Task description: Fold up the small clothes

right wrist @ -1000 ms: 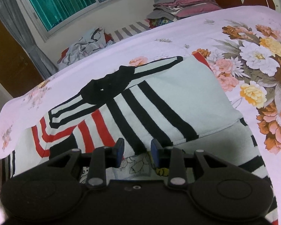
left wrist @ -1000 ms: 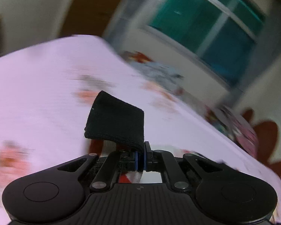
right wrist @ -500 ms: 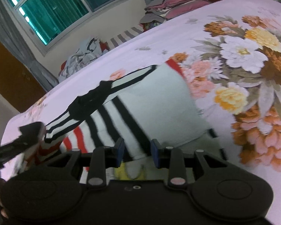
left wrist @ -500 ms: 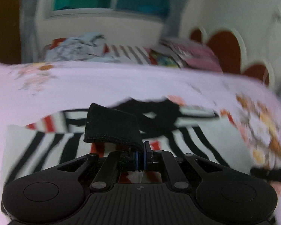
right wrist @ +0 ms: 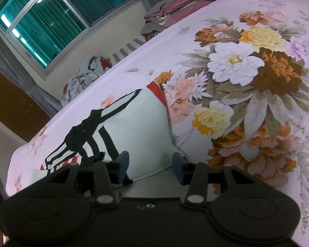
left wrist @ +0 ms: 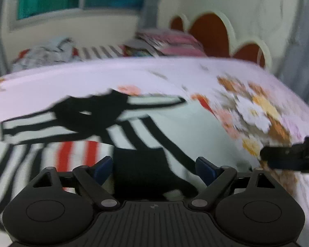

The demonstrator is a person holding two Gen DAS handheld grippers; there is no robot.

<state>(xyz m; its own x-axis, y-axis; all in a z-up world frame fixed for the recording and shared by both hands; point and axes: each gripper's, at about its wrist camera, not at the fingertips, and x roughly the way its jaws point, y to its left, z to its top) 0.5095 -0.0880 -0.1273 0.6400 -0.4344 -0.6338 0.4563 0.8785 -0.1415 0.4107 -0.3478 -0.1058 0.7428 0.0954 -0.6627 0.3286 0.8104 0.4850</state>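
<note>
**Both grippers opening over the striped garment on the flowered bed**

No brand, label or legible writing showed on anything in either view.

The striped garment (left wrist: 158, 127), white with black and red bands, lay flat on the floral bedsheet (right wrist: 247, 65). In the left wrist view its long axis ran left to right across the frame, with a dark collar area toward the far edge. A black cuff (left wrist: 142, 170) lay on the garment between the fingers of the left gripper (left wrist: 153, 167); the jaws were opening, spread wide, and neither pad pressed on the cloth. The right gripper (right wrist: 149, 165) was opening as well, its jaws partly apart over the garment's white near edge, with nothing clamped. Its dark tip entered the left wrist view from the right (left wrist: 290, 156).

To the right of the garment the sheet was bare for a wide stretch. Beyond the far bed edge sat a pile of crumpled clothes (right wrist: 82, 80) and a stack of folded fabric (right wrist: 175, 8), under a window (right wrist: 51, 20).
</note>
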